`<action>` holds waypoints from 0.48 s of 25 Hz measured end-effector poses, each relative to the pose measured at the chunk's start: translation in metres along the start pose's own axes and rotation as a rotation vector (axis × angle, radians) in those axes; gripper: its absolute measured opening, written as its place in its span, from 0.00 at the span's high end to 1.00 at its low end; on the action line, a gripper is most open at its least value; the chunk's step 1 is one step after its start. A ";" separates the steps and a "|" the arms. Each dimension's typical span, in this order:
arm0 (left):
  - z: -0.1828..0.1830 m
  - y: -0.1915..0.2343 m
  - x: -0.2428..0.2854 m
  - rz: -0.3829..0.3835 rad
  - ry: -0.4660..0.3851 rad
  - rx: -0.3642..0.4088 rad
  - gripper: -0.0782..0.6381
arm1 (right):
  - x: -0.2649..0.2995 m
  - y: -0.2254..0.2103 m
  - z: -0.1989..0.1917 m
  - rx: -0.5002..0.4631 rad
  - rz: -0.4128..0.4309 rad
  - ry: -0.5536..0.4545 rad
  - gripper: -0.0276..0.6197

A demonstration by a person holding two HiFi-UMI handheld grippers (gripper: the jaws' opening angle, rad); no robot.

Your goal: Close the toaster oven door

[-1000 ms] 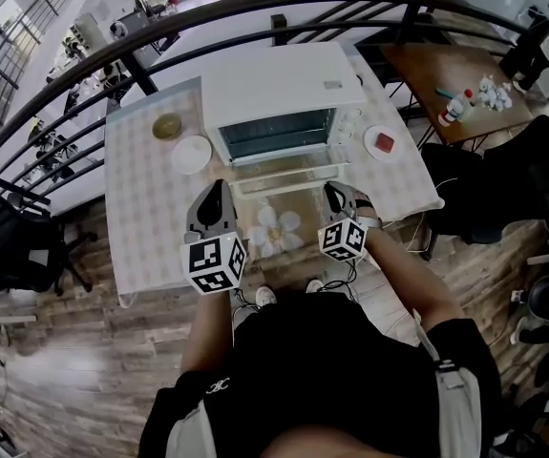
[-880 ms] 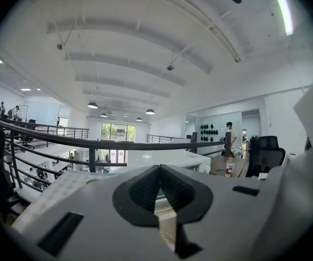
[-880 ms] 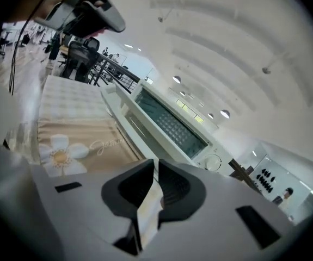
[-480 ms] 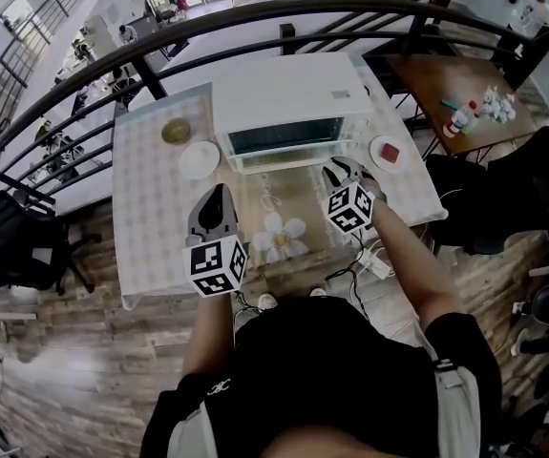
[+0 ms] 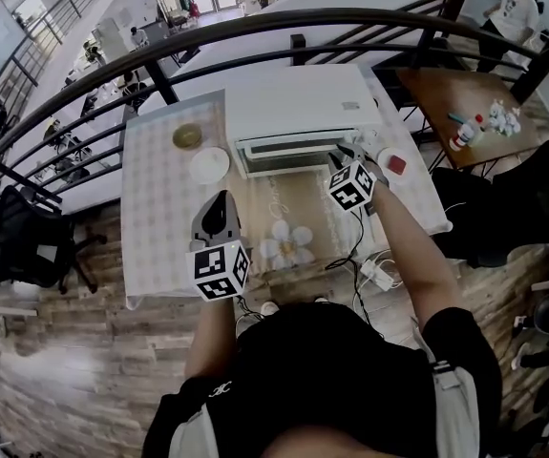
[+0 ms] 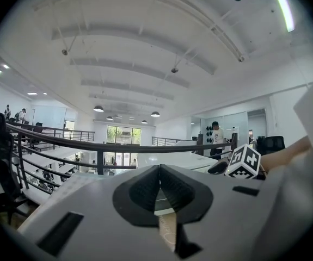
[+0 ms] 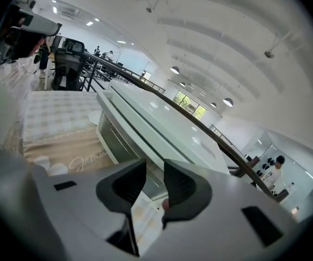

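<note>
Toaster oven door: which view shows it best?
Right gripper view: the door is close up, with its glass face shut against the oven. Head view gives only a thin front strip from above. Left gripper view barely shows it.

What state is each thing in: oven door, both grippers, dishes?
Oven door, closed.
Left gripper, jaws shut, empty.
Right gripper, jaws apart but closing, nothing between them.
White plate, empty.
Small plate, holds a red piece.
Bowl, upright, brownish inside.
</note>
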State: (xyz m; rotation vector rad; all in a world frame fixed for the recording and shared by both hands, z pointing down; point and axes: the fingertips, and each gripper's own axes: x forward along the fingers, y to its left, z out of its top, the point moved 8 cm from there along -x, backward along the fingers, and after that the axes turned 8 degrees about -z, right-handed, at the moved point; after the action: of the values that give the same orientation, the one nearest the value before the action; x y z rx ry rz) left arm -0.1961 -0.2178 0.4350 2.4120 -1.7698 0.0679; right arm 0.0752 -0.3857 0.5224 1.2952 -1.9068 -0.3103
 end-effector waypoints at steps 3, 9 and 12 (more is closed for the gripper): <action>0.001 0.003 -0.003 0.011 -0.004 -0.001 0.87 | 0.006 -0.006 0.005 0.016 0.002 0.015 0.82; 0.005 0.004 -0.008 0.018 -0.017 0.005 0.87 | -0.006 -0.013 0.006 0.165 0.009 -0.020 0.84; 0.009 0.003 -0.008 0.013 -0.020 0.010 0.87 | -0.032 -0.022 0.015 0.380 0.002 -0.093 0.89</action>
State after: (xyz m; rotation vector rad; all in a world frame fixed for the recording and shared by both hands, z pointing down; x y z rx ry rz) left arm -0.2019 -0.2124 0.4255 2.4165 -1.7976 0.0542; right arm 0.0843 -0.3707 0.4846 1.5454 -2.1153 -0.0038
